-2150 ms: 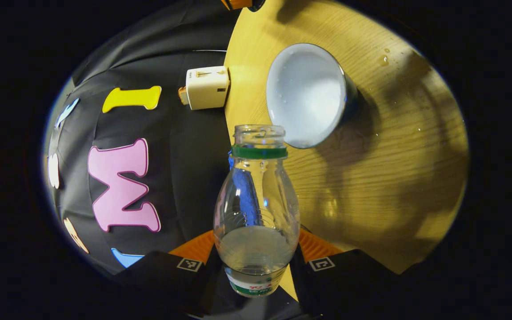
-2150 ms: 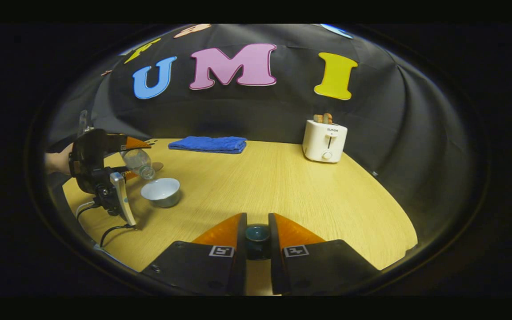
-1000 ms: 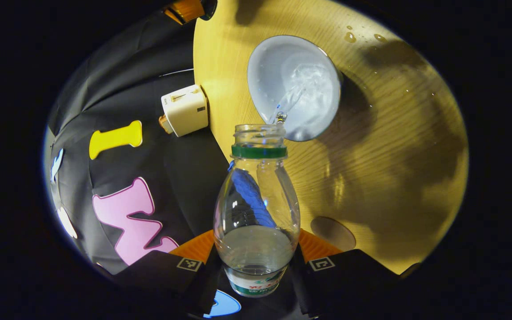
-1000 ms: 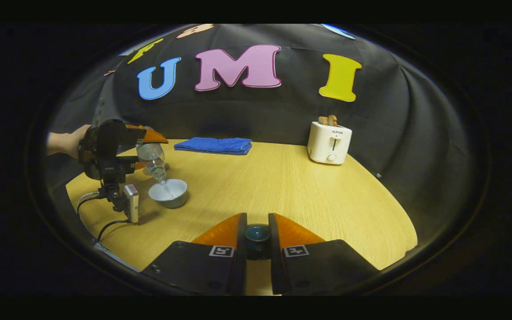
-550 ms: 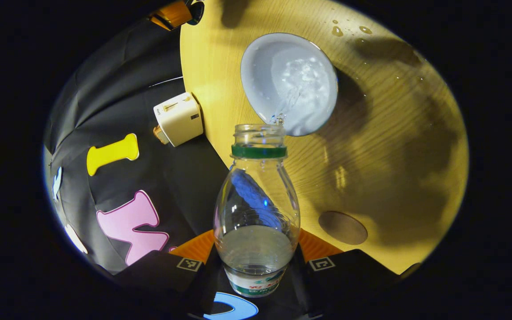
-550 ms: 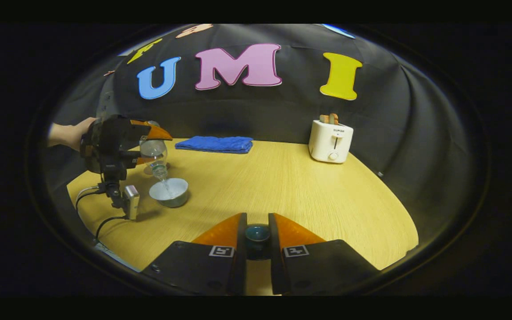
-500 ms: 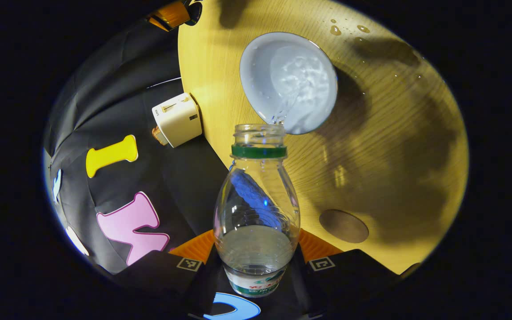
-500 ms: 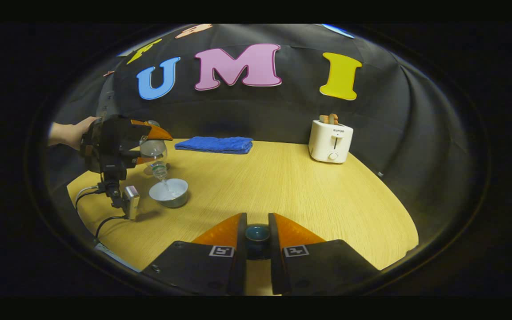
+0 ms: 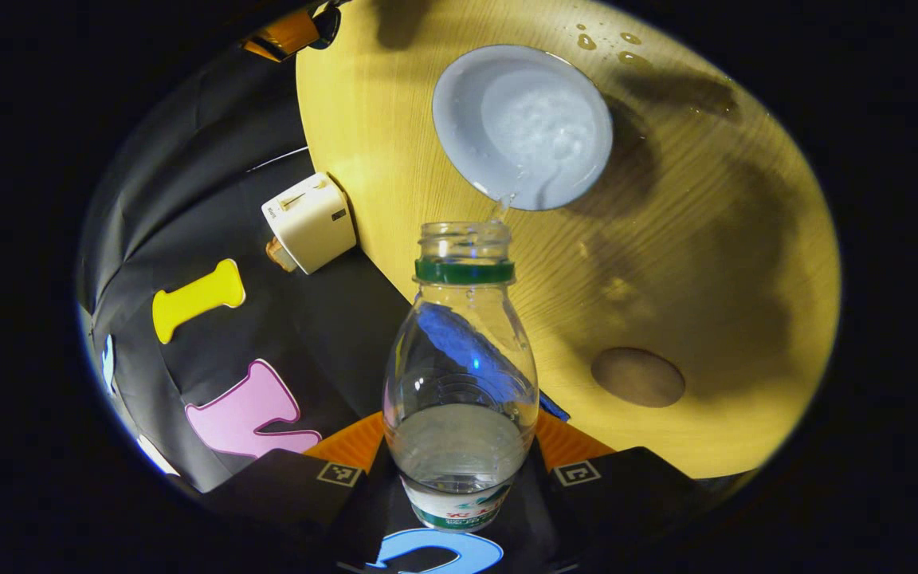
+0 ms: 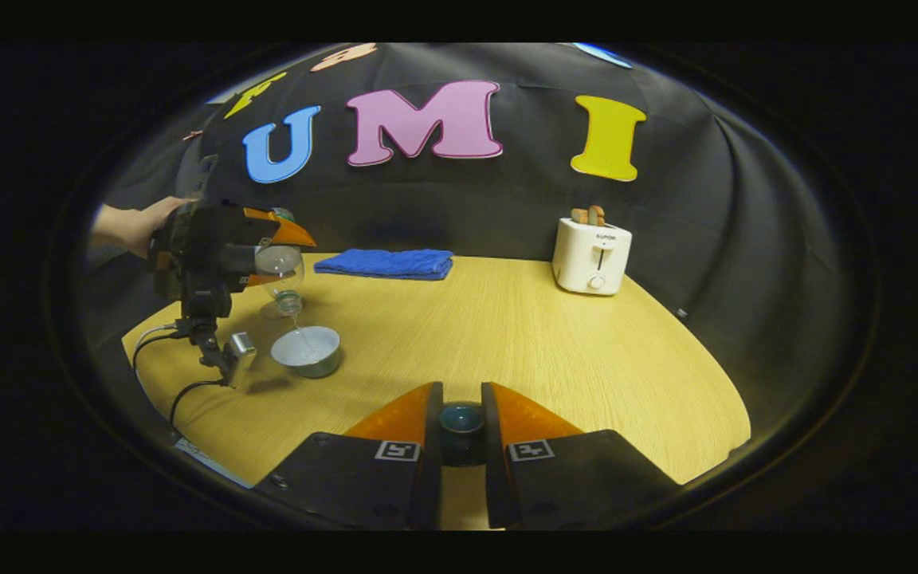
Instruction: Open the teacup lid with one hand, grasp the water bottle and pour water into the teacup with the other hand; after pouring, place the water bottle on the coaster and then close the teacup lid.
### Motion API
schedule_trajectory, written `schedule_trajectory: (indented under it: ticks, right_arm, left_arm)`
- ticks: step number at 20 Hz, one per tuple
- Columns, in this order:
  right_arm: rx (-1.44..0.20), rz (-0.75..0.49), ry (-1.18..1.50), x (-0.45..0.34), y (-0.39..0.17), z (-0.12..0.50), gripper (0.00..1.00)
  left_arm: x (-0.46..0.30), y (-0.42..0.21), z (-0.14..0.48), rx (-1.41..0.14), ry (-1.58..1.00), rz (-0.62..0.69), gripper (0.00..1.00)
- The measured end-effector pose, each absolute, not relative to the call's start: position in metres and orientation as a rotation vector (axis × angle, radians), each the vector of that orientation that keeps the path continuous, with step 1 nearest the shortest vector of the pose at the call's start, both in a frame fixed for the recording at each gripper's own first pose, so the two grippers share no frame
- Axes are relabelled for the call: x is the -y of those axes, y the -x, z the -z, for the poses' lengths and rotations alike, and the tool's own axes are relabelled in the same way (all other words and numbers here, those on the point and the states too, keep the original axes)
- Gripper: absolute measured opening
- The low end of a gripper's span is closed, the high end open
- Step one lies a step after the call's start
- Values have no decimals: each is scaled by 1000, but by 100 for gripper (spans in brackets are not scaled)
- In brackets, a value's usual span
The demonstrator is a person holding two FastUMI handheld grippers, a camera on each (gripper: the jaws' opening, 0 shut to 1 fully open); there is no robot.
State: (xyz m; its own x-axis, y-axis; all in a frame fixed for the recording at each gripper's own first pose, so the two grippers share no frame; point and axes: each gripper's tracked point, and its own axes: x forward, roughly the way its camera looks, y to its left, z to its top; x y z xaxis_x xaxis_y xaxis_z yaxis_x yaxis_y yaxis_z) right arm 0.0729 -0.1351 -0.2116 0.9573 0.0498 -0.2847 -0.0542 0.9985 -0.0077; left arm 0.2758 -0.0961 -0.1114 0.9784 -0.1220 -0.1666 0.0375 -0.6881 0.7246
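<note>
The water bottle (image 9: pixel 460 375), uncapped and partly full, is clamped between the fingers of the left gripper (image 9: pixel 459 466), tipped mouth-down above the teacup (image 9: pixel 523 126), a thin stream falling into it. The teacup stands open on the wooden table (image 10: pixel 523 335), near the round coaster (image 9: pixel 637 376). The right gripper (image 10: pixel 461 422) pinches the teacup lid (image 10: pixel 461 418).

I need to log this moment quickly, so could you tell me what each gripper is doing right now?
Left gripper: closed on the water bottle, tipped over the teacup.
Right gripper: closed on the teacup lid.
</note>
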Motion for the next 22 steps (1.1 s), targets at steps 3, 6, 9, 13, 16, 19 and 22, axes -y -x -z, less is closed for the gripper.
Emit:
schedule_trajectory:
  ticks: [3, 6, 9, 13, 16, 19, 22]
  right_arm:
    - [-287, -47, 10, 136, -71, 210, 25]
    - [-286, -43, 0, 137, -70, 209, 26]
    - [-283, -38, -2, 139, -68, 208, 26]
    - [-282, -27, -3, 145, -66, 208, 30]
    - [-287, -20, -5, 148, -65, 210, 25]
    - [-287, -17, -9, 147, -67, 210, 25]
    - [-286, -20, -4, 146, -68, 210, 25]
  left_arm:
    - [103, -277, 109, 71, -2344, 270, 72]
    - [105, -274, 109, 68, -2373, 278, 72]
    - [106, -275, 106, 57, -2403, 281, 72]
    - [104, -280, 105, 33, -2424, 283, 72]
    - [108, -279, 106, 50, -2409, 293, 72]
    - [109, -279, 109, 52, -2416, 301, 72]
    - [110, -280, 110, 56, -2413, 307, 72]
